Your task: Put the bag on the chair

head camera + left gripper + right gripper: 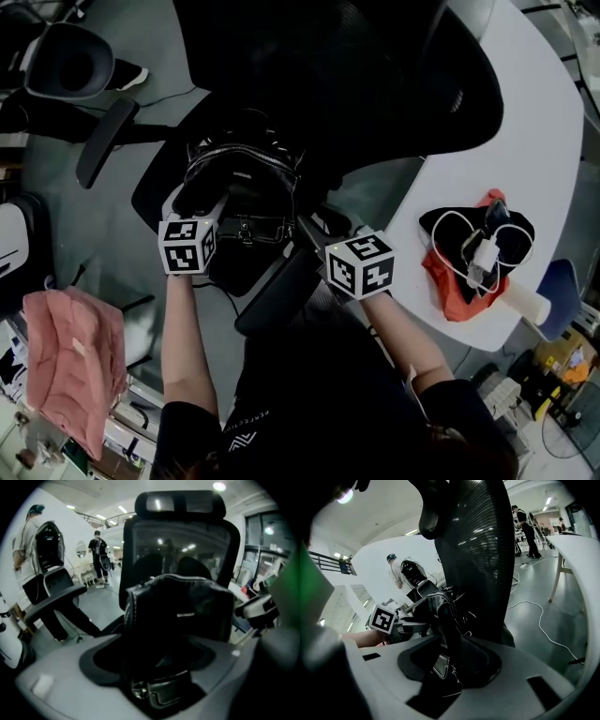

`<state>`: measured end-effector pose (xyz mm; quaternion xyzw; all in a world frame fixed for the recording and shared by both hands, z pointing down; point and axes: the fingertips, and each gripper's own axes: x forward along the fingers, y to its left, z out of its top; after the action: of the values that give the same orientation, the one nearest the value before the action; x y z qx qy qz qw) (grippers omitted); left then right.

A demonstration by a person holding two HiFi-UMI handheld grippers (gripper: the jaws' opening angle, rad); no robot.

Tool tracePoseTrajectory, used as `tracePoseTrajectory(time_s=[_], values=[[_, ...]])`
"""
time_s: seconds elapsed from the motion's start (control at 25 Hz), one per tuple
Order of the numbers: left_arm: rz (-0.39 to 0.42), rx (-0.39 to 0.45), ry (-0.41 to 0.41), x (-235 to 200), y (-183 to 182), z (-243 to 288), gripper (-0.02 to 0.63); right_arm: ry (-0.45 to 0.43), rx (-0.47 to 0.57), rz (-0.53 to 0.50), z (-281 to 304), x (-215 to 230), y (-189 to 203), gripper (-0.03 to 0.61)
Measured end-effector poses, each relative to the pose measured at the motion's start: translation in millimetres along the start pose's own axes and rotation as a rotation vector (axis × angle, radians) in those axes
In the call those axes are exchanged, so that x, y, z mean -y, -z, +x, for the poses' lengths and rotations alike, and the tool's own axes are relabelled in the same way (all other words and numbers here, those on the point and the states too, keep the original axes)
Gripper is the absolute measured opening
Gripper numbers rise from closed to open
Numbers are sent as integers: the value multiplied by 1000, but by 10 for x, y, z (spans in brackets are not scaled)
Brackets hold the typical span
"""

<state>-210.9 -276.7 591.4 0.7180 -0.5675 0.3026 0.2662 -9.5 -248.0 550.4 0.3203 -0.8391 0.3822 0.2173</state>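
Note:
A black bag [242,202] stands upright on the seat of a black mesh office chair [375,84], in front of its backrest. My left gripper [199,195] is at the bag's left side, its jaws open, and the bag's buckled lower part [159,691] lies in the gap. My right gripper [314,225] is at the bag's right front corner. It is open too, and a stitched strap [450,634] runs down between its jaws. The bag [183,616] fills the left gripper view, with the backrest [180,541] behind it. The right gripper view shows the left gripper's marker cube [384,619] beyond the bag [436,604].
A white table [525,122] stands to the right; on it lie black and orange cloth, a cable and a charger [483,253]. The chair's armrest [105,141] sticks out on the left. Another chair [70,61] is at the far left, a pink cloth [70,366] lower left. People [99,550] stand in the background.

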Motion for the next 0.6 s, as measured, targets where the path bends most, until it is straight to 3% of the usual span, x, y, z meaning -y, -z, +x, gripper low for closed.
tracePoseTrajectory(time_s=[0.36,0.6], values=[[-32,41,2,15,-10,-421,355,31,56,-21,-233,-168,-51,116],[-58,122,12,78,-142,-836,249,61,95,-24,-418,-279,-77,92]])
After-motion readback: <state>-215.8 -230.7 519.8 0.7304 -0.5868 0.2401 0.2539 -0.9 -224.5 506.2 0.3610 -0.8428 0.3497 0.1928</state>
